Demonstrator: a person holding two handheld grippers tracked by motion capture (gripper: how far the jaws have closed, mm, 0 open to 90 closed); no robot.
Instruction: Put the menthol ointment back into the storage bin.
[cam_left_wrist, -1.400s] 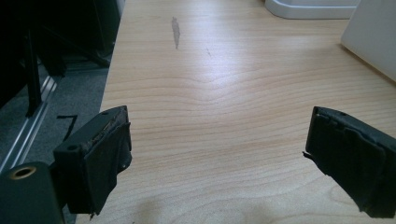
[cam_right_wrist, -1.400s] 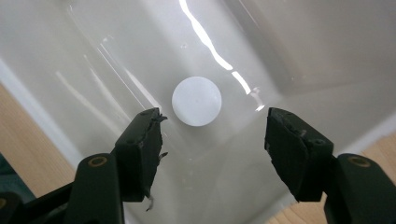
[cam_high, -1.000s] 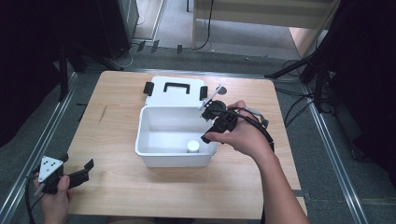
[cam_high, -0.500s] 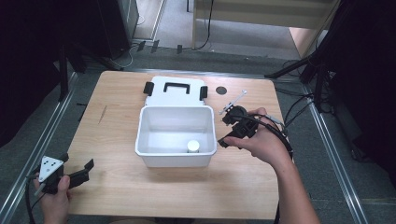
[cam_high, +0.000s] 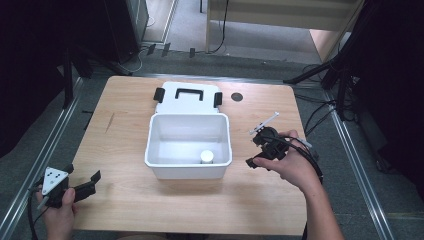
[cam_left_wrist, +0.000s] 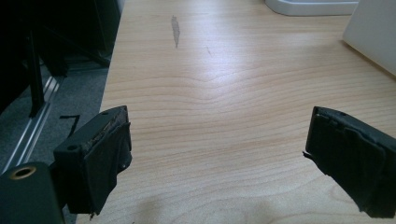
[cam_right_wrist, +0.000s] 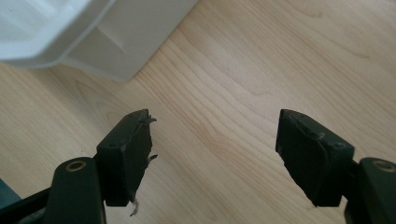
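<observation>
A small white cylinder (cam_high: 206, 157) stands upright inside the white box (cam_high: 165, 161), on its floor near the front right corner, close to the front wall. The box sits open in the middle of the wooden worktop (cam_high: 125, 125). Its white lid (cam_high: 187, 100), with a black handle and two black latches, lies flat just behind the box, touching its rear rim. A small black disc (cam_high: 237, 96) lies on the worktop to the right of the lid, apart from it.

The right gripper (cam_high: 260, 150) hovers just to the right of the box, outside it, held in the person's right hand (cam_high: 290, 167). In the right gripper view its jaws stand wide apart with bare wood between them, holding nothing, and a lower corner of the box (cam_right_wrist: 116, 42) shows ahead.

The left gripper (cam_high: 82, 182) is well apart from the box, at the front left corner of the worktop, in the left hand (cam_high: 57, 212). Its jaws are likewise spread and empty over the wood.
</observation>
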